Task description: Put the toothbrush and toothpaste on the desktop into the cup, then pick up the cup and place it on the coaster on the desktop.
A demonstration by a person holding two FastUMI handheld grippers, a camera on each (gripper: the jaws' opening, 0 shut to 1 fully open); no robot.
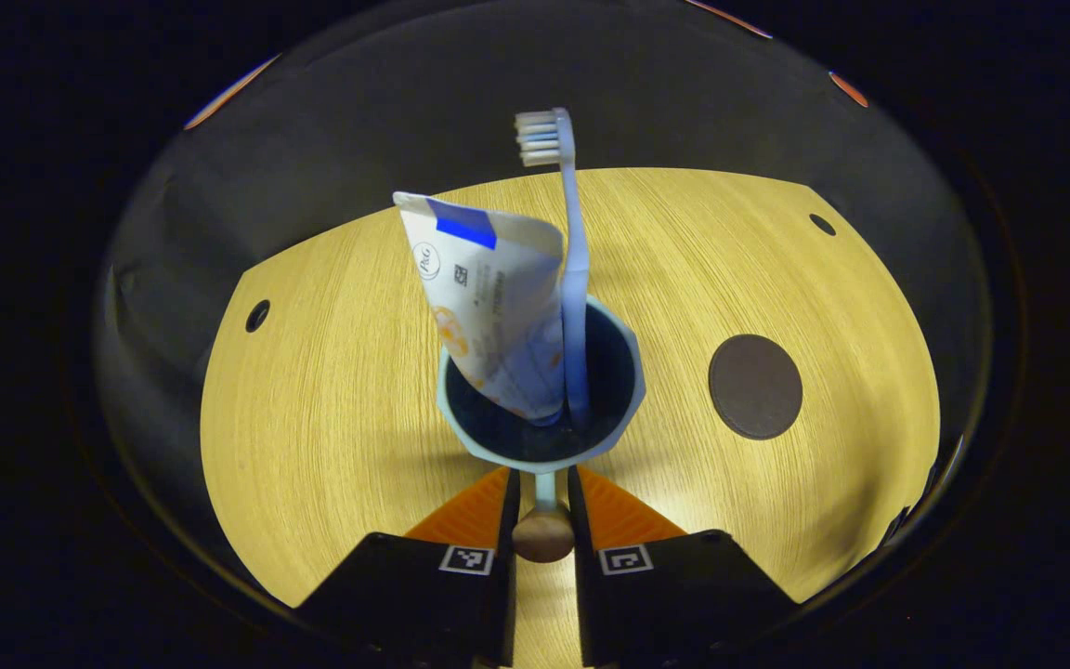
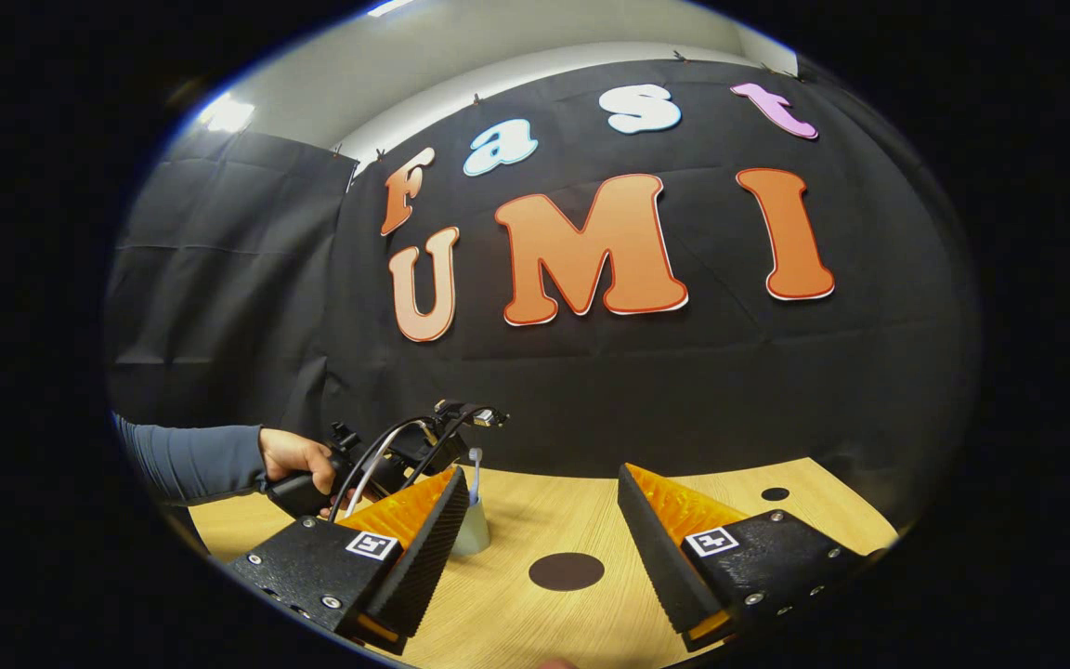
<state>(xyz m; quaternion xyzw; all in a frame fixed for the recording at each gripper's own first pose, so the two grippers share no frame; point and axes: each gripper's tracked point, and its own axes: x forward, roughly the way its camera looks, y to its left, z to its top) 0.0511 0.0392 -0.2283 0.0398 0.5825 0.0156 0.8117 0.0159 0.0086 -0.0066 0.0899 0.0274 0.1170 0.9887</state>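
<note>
Cup (image 1: 542, 423): pale blue, standing on the wooden worktop (image 1: 331, 390) at the centre of the left gripper view, directly ahead of the fingers. In the right gripper view it sits at about 8 o'clock (image 2: 472, 531), partly hidden behind that gripper's own left finger.
Toothpaste (image 1: 493, 302): a white tube standing in the cup, leaning toward 11 o'clock; its lower end is hidden inside the cup.
Toothbrush (image 1: 567, 251): upright in the cup beside the tube, bristles at the top facing 9 o'clock.
Coaster (image 1: 755, 386): a dark round disc lying flat on the worktop at 3 o'clock from the cup, apart from it.
Left gripper (image 1: 543, 497): fingers drawn close together around the cup's thin handle, which ends in a round brown knob (image 1: 543, 536); whether both fingers press on the handle cannot be told.
Hand (image 2: 298, 460): seen at 8 o'clock in the right gripper view, with a dark blue sleeve (image 2: 196, 460), wrapped around the left gripper's grip.
Right gripper (image 2: 535, 530): fingers spread wide, holding nothing, raised above the near edge of the worktop, with the coaster (image 2: 566, 571) between them.
</note>
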